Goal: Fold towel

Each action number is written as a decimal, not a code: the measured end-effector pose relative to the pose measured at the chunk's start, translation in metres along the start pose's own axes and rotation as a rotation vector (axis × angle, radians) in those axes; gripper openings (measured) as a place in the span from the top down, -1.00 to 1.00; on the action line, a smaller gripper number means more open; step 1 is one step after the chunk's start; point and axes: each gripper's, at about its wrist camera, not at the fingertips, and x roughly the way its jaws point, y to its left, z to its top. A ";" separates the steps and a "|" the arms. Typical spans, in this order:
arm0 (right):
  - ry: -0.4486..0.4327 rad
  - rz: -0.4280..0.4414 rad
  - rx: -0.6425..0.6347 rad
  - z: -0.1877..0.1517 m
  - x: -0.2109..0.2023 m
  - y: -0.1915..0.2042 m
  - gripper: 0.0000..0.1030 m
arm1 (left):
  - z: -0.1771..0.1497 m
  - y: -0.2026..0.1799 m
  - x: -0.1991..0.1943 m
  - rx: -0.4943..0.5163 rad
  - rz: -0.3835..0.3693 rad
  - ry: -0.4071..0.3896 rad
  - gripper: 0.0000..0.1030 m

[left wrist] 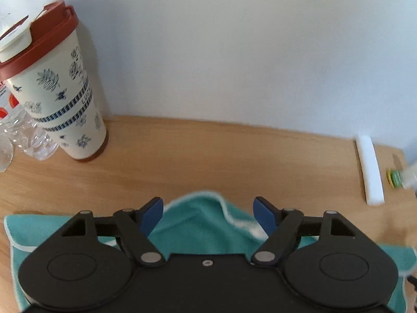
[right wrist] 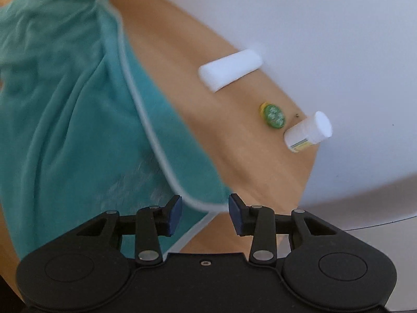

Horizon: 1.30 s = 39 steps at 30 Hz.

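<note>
A teal towel with a pale hem lies on the wooden table. In the left wrist view my left gripper is open above a raised, bunched fold of the towel, blue pads on either side of it without touching. In the right wrist view the towel spreads across the left of the frame, its hemmed corner lying doubled over. My right gripper is open, with that corner between the blue fingertips; whether they touch it I cannot tell.
A tall patterned cup with a red lid and crumpled clear plastic stand at the table's far left. A white foam block, a green-yellow disc and a white pill bottle lie near the right edge, by the white wall.
</note>
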 end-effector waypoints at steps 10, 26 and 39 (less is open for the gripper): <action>-0.062 -0.077 -0.166 -0.001 -0.004 0.010 0.17 | -0.061 0.040 -0.030 0.033 0.126 0.068 -0.71; -0.026 -0.034 0.030 0.053 0.027 -0.075 0.97 | -0.142 0.099 -0.024 -0.023 0.298 0.214 -0.71; -0.053 0.132 -0.190 0.005 0.000 -0.010 0.30 | -0.140 0.114 -0.028 -0.063 0.347 0.207 -0.72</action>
